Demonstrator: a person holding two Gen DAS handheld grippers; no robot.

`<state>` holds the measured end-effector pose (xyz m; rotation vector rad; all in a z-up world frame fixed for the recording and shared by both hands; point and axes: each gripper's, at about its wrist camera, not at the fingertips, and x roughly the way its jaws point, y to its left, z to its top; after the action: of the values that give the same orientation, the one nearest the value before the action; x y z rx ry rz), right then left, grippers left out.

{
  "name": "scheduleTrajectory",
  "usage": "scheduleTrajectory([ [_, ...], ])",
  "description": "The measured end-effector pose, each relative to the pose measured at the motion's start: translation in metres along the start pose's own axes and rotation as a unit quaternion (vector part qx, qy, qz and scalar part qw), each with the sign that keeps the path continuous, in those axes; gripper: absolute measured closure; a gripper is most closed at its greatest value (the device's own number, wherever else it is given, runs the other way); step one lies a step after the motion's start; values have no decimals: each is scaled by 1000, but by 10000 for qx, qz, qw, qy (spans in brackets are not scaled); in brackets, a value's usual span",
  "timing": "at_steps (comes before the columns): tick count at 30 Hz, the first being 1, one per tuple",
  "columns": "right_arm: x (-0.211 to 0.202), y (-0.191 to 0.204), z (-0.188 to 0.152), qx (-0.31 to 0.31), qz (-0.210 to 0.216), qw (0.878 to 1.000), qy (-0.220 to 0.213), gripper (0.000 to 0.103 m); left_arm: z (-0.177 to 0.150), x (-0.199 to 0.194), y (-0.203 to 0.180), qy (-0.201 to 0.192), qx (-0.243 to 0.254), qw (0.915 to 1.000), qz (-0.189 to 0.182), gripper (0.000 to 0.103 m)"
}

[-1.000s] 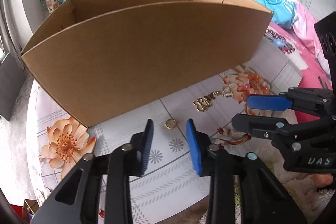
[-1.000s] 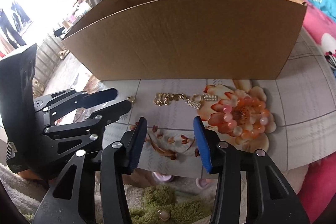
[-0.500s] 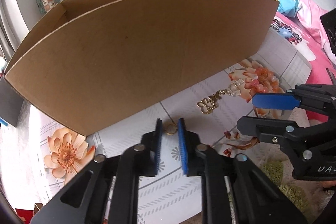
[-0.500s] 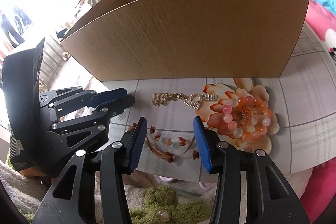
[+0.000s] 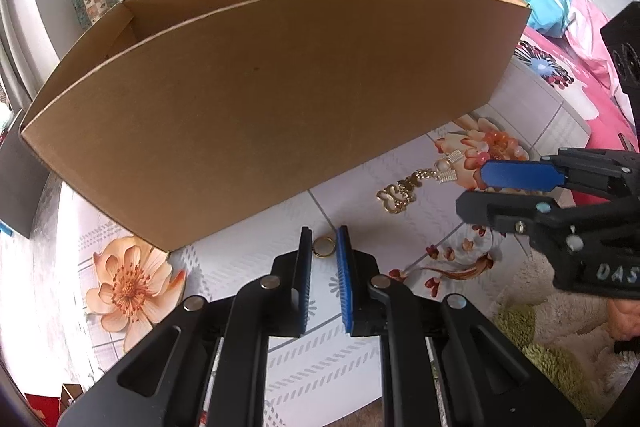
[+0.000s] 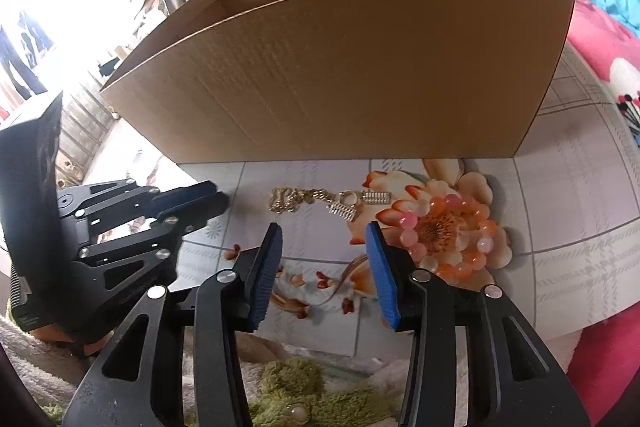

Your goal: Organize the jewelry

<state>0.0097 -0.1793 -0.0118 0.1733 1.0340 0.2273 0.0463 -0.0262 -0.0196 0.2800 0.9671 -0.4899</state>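
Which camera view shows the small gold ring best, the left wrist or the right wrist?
The left wrist view. There the gold ring lies on the table, clearly visible between the fingertips of the left gripper, which are shut on it. In the right wrist view the ring is hidden behind the left gripper's fingers.

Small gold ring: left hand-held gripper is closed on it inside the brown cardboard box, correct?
Not inside. The left wrist view shows the small gold ring between the left hand-held gripper pads on the floral tablecloth, in front of the brown cardboard box.
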Motion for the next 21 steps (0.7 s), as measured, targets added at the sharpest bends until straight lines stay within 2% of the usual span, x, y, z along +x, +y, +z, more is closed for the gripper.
scheduleTrajectory([
  [10,12,7,13,-364,-248,9990,94,76,-1,1,1,-18,-99,9999,-52,91],
  [13,18,9,15,-502,-438,9977,136,78,-2,1,2,-29,-103,9999,-72,91],
  [18,23,13,19,-565,-517,9970,136,80,-2,1,2,-31,-110,9999,-74,91],
  [21,28,19,20,-664,-671,9954,142,89,-2,1,2,-35,-118,9999,-78,91],
])
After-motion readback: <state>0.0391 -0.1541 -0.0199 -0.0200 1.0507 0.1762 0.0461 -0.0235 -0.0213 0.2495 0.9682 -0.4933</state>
